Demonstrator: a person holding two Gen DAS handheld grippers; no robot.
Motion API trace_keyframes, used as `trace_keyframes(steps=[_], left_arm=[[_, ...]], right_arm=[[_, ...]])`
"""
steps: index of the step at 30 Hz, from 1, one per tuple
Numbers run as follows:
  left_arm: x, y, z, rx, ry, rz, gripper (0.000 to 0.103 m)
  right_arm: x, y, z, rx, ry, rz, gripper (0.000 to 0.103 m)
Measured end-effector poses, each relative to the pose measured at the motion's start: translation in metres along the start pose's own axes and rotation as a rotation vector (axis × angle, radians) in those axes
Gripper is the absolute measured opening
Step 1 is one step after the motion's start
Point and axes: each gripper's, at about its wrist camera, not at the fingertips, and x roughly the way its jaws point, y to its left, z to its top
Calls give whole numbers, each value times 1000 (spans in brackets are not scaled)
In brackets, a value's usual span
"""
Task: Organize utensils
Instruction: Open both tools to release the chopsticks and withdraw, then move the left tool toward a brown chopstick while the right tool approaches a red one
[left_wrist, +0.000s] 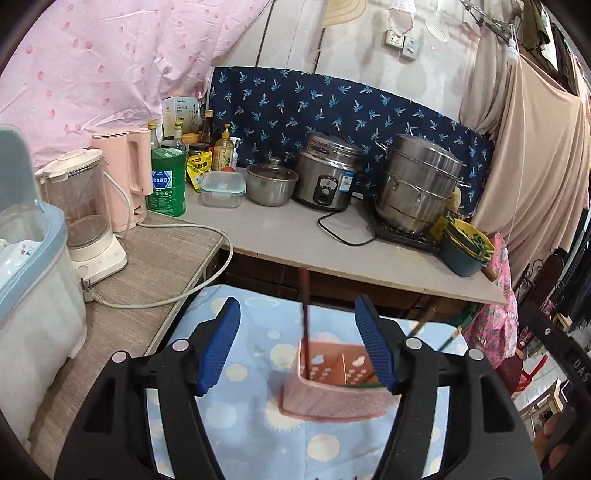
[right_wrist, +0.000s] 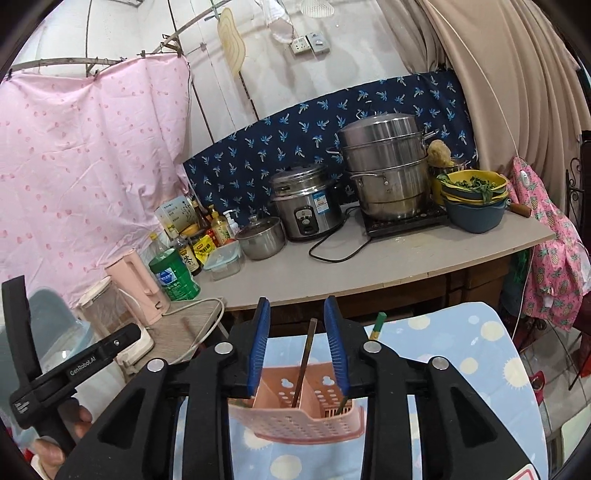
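A pink perforated utensil holder (left_wrist: 332, 384) with two compartments stands on a blue dotted cloth (left_wrist: 251, 339); it also shows in the right wrist view (right_wrist: 303, 410). A dark red chopstick (left_wrist: 306, 317) stands in its left compartment. In the right wrist view a brown chopstick (right_wrist: 304, 358) stands in the left compartment and a green-tipped chopstick (right_wrist: 376, 325) leans in the right one. My left gripper (left_wrist: 297, 347) is open above the holder, empty. My right gripper (right_wrist: 297, 350) is open, with the brown chopstick between its fingers, not touching.
A grey counter (left_wrist: 295, 232) behind holds a rice cooker (left_wrist: 327, 173), steamer pot (left_wrist: 417, 184), small pot (left_wrist: 271, 182), bottles and a green canister (left_wrist: 168, 181). A blender (left_wrist: 86, 210) and a blue-lidded bin (left_wrist: 33, 258) stand at left. Stacked bowls (right_wrist: 472, 199) sit at the counter's right end.
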Motion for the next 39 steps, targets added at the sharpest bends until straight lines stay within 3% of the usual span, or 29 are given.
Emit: trace_keyframes(steps=[5, 13, 18, 29, 39], left_arm=[[-32, 2, -26, 34, 11, 9, 73], [-75, 10, -94, 88, 81, 0, 75], [-89, 22, -153, 113, 160, 1, 75], [-106, 33, -254, 117, 282, 26, 75], [-110, 31, -301, 132, 348, 27, 74]], right_arm=[[-38, -3, -22, -6, 17, 16, 35], [-95, -2, -88, -55, 72, -3, 35], [-122, 0, -145, -97, 144, -34, 35], [-136, -11, -248, -119, 336, -97, 35], [-141, -14, -302, -123, 416, -129, 35]])
